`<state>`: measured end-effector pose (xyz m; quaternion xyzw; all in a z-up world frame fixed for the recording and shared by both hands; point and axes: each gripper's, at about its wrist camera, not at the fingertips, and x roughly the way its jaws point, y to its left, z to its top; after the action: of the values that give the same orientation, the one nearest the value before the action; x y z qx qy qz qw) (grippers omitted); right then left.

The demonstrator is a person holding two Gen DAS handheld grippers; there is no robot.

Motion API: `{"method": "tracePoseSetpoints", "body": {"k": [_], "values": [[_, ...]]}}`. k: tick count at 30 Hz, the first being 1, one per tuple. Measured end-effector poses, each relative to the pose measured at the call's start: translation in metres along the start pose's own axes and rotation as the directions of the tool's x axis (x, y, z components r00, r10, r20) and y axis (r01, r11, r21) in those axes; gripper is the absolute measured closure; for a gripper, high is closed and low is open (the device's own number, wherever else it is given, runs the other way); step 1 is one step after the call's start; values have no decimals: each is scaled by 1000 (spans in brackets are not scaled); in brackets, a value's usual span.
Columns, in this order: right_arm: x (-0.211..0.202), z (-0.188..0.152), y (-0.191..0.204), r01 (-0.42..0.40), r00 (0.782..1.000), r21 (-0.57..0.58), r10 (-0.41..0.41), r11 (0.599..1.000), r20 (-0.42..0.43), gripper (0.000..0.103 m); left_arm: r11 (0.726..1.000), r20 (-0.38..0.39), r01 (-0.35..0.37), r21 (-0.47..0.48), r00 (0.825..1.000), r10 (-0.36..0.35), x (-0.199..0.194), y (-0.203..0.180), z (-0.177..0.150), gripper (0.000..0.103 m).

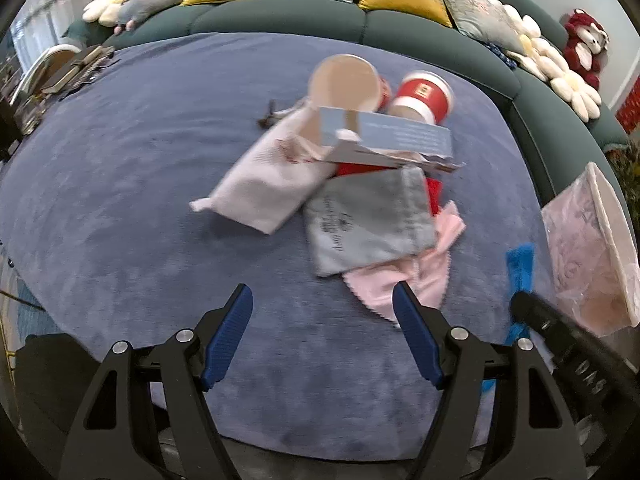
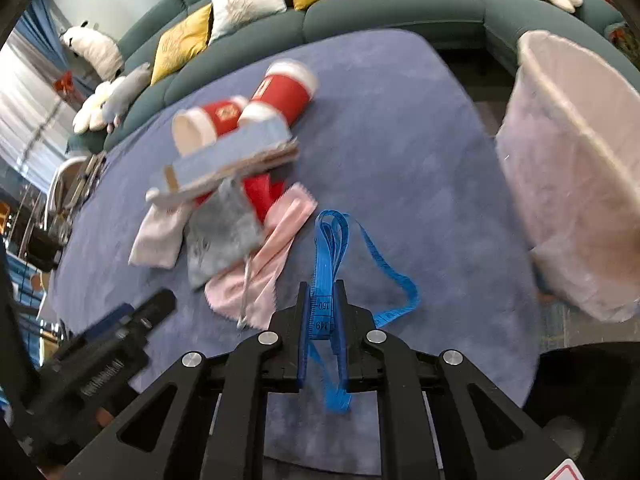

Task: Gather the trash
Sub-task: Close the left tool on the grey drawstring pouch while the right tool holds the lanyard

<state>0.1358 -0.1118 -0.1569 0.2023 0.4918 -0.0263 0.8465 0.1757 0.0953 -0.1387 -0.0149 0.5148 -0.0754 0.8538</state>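
Right now the right gripper [image 2: 322, 300] has its jaws pinched on a blue tape [image 2: 323, 312], a measuring tape whose loops rise above the fingertips and trail off to the right over the blue cloth [image 2: 420, 152] covering the table. One loose end hangs down below the jaws. In the left wrist view that same gripper shows as a dark bar at the right edge with the tape [image 1: 520, 268] sticking up from its tip.

The left gripper [image 1: 322, 312] stands wide open with nothing between its blue pads [image 1: 228, 340]; it hovers above bare cloth [image 1: 140, 180] just short of the trash pile.

The pile sits near the middle of the table. Two red cups [image 2: 280, 92] lie on their sides at the far end, and a flattened blue box [image 2: 240, 156] rests across them. Under the box lie a white pouch [image 1: 264, 188], a grey pouch [image 1: 368, 220] with dark print, a red scrap [image 2: 260, 196] and a pink cloth [image 2: 260, 276] nearest the grippers, its edge just beside the left gripper's right finger.

A bin [image 2: 580, 168] lined with a pale bag stands at the right edge of the table, well apart from the pile. A green sofa [image 1: 280, 20] with yellow and grey cushions curves behind the table.
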Motion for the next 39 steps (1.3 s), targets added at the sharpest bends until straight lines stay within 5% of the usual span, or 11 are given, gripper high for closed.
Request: {"method": "tracePoseSetpoints", "body": {"k": [8, 15, 21, 25, 39], "values": [[-9, 19, -16, 9, 999, 30, -10, 1000, 34, 92, 996, -12, 69, -53, 998, -70, 24, -31, 24, 29], [-1, 26, -23, 7, 1000, 36, -8, 999, 21, 92, 997, -27, 28, -75, 999, -30, 59, -50, 49, 30], [7, 29, -25, 3, 1000, 32, -3, 999, 6, 92, 996, -51, 31, -83, 998, -35, 75, -54, 56, 55], [9, 28, -24, -4, 1000, 31, 4, 1000, -2, 92, 997, -43, 44, -56, 998, -47, 73, -53, 55, 90], [-35, 29, -7, -47, 994, -7, 47, 999, 94, 92, 995, 68, 95, -26, 993, -93, -2, -56, 47, 96]]}}
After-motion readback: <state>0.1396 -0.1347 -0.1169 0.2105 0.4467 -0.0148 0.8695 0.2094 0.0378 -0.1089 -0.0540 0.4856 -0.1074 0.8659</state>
